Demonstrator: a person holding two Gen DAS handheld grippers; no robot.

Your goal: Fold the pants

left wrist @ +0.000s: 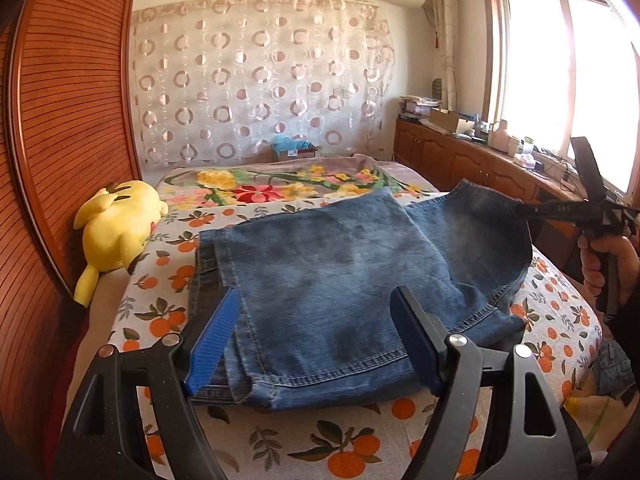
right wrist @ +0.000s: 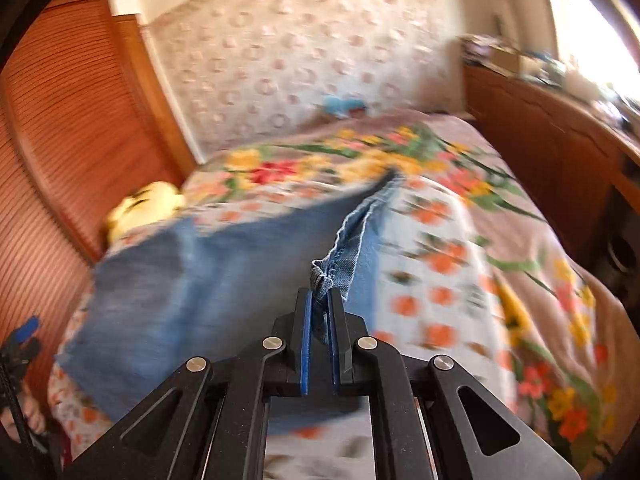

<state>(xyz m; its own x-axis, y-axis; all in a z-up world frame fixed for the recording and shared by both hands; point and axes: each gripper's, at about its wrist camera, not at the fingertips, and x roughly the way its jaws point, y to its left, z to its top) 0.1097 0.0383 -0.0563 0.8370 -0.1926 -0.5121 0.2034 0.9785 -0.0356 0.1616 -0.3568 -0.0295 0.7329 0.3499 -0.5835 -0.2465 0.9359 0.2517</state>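
Note:
Blue jeans point(left wrist: 332, 276) lie partly folded on a bed with an orange-print sheet point(left wrist: 360, 444). My left gripper point(left wrist: 316, 312) is open, its blue-padded fingers point(left wrist: 212, 348) straddling the near hem without pressing it. My right gripper point(right wrist: 320, 300) is shut on a bunched edge of the jeans point(right wrist: 340, 248), which it holds lifted off the bed. In the left wrist view the right gripper point(left wrist: 520, 206) shows at the right, pinching the raised corner, with a hand point(left wrist: 604, 260) on its handle. The right wrist view is motion-blurred.
A yellow plush toy point(left wrist: 116, 232) lies at the bed's left edge by a wooden slatted headboard point(left wrist: 68, 120). A floral blanket point(left wrist: 280, 184) covers the far bed. A wooden cabinet point(left wrist: 460, 152) with clutter runs under the window at right.

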